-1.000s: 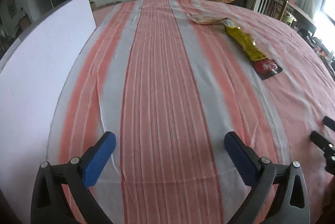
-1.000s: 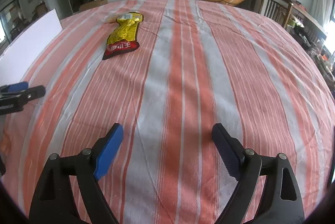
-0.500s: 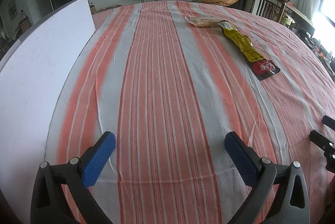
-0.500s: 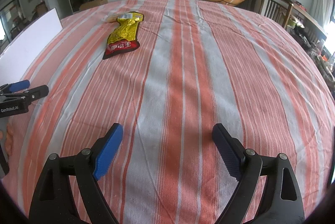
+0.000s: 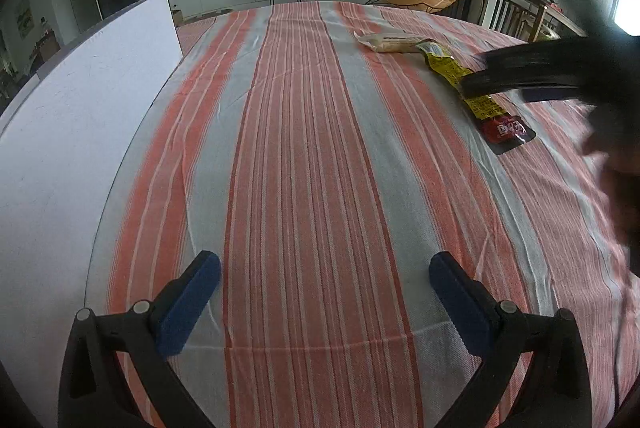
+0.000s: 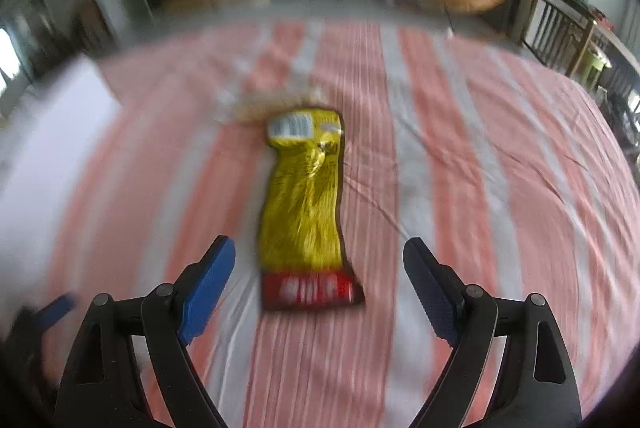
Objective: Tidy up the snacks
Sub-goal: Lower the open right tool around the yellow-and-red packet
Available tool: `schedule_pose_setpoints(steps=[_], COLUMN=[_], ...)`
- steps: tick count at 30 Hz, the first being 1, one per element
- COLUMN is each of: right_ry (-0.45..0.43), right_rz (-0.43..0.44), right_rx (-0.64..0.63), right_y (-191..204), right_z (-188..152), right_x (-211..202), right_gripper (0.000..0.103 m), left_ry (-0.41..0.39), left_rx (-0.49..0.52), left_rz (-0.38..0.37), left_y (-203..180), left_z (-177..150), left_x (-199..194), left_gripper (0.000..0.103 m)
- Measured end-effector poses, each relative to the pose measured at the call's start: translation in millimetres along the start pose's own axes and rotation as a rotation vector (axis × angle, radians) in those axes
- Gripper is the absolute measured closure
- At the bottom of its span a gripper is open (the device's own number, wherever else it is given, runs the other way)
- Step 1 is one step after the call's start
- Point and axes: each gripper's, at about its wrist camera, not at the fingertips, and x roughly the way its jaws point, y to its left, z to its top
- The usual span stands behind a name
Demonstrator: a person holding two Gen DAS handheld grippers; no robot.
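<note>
Two snack packets on the worktop (image 5: 304, 147), both toward its far right; none gathered yet.

Far left: white board (image 5: 80, 107), flat, matte, rigid-looking, standing along the cloth's edge.

Left gripper (image 5: 324, 262): released, blue pads wide apart, nothing between them, held low over bare cloth well away from both packets.

Centre: striped cloth (image 5: 280, 87), orange and grey bands, woven, faintly creased (likely to bunch under a dragged pad).

Right of centre: pale packet (image 5: 390, 41), slim, soft-edged, beige contents showing through a clear wrapper. Touching or slightly overlapping its end: yellow packet (image 6: 304, 203), long, narrow, glossy crinkled foil, barcode label at the far end, red band with white print at the near end.

Right gripper (image 6: 319, 246): empty, jaws wide but starting to close, lined up along the packet with the red end showing between the pads, no contact visible. Blurred in the left wrist view.

Step in hand, by judgement: picking up the yellow packet. Best done by lowering squarely, straddling the narrow width, pinching foil only and not cloth. Flat, slippery film probably needs an edge lifted first. Worth avoiding a nudge to the pale packet.
</note>
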Motion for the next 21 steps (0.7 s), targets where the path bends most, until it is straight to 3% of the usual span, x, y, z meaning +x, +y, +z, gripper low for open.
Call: schedule_pose_setpoints(steps=[3,4,5,7,13,16,21], right_ry=[0.065,0.024,0.006,-0.009,-0.025,-0.060,-0.116], right_rz=[0.010,-0.027,-0.024,0.003,-0.041,-0.074,-0.102], right_rx=[-0.010,-0.053,-0.070,-0.082,-0.165,-0.129,-0.028], right_y=[8.1,12.9,14.8,14.6,-6.9,-37.7,-73.4], right_z=[7.8,6.8,5.4,-3.1,-54.4,-90.2,-118.0], right_x=[31.9,28.4,25.3,13.0,-19.3,-36.9,-53.5], right_gripper=[0.018,0.029,0.054,0.059,0.060,0.060,0.059], left_ry=[0.000,0.000,-0.001,-0.001,0.000,0.000,0.000], left_rx=[0.000,0.000,0.000,0.000,0.000,0.000,0.001], left_rz=[0.000,0.000,-0.001,-0.001,-0.001,-0.001,0.000], left_y=[-1.6,-1.7,-1.1,-0.1,0.0,0.0,-0.7], left_z=[-0.7,-0.8,-1.1,-0.9,-0.3,-0.3,0.5], left_x=[-0.5,-0.5,-0.9,-0.2,0.7,0.7,1.9], left_gripper=[0.000,0.000,0.000,0.000,0.000,0.000,0.000])
